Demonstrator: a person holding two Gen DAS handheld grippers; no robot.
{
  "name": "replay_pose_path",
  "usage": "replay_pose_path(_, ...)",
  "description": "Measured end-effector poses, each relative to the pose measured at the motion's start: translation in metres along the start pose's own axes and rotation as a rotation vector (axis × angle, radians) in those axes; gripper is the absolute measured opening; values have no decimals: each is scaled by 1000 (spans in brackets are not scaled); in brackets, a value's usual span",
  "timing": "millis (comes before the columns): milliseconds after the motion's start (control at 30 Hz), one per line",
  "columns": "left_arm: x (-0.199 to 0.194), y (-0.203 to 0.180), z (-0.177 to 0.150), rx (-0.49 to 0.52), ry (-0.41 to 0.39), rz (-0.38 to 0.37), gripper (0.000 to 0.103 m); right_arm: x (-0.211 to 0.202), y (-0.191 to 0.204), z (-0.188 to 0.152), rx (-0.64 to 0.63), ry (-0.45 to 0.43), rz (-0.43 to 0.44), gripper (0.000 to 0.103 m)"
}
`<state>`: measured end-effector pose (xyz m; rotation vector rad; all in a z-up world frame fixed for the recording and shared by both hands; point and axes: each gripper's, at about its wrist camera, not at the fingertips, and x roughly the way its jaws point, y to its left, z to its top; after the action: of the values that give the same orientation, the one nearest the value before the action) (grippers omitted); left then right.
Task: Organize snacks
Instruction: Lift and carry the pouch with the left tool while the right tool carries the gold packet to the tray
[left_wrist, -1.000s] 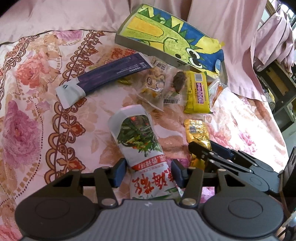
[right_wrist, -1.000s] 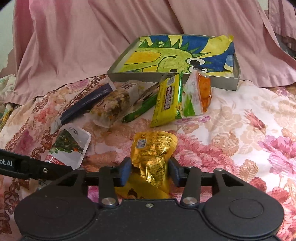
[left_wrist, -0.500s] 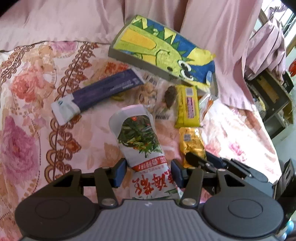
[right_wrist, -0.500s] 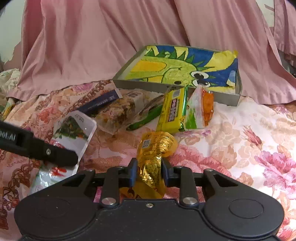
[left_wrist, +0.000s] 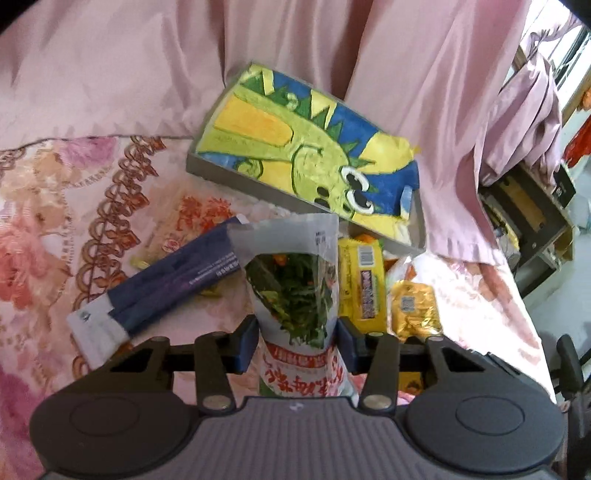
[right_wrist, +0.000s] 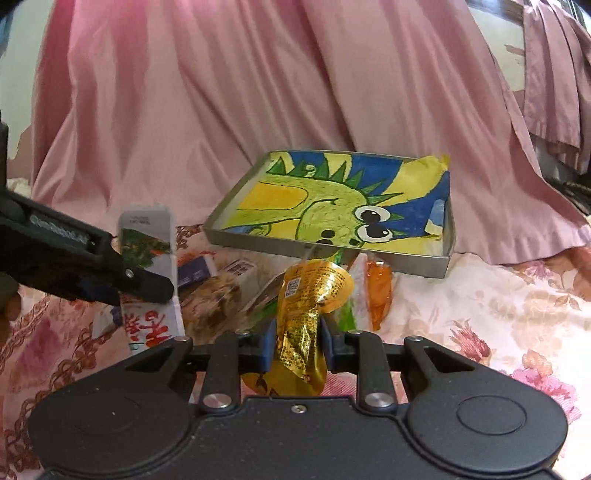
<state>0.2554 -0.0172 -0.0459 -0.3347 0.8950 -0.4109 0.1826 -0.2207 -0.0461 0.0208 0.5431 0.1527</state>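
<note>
With both grippers (left_wrist: 297, 341) (right_wrist: 297, 341) clamped on upright packets, left jaws closing, I see the tray (right_wrist: 325, 251) straight ahead.

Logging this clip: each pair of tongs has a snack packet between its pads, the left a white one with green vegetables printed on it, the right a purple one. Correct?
Not quite. The right tongs pinch a gold foil packet, as the right wrist view shows. The purple packet lies on the bedspread. The left tongs do have the white vegetable packet, jaws closing.

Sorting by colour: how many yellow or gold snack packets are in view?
2: yellow bar packet lying on the bedspread; gold pouch in the right hand-held gripper. More may hide underneath.
</note>
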Motion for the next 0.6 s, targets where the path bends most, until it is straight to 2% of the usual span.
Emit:
replay_pose_path(133,8,7,0,-42,0,-14,49,4,-5,0,11,9,-12,27)
replay_pose_path(300,3,7,9,-43,-15,-17,49,8,-5,3,14,6,-9,27)
replay_pose_path(467,0,3,33,-55,-26,-37,49,12,-5,17,13,-19,8,27)
replay_pose_path(600,5,-2,61,-62,-43,-69,49,23,-8,41,5,-54,26,27)
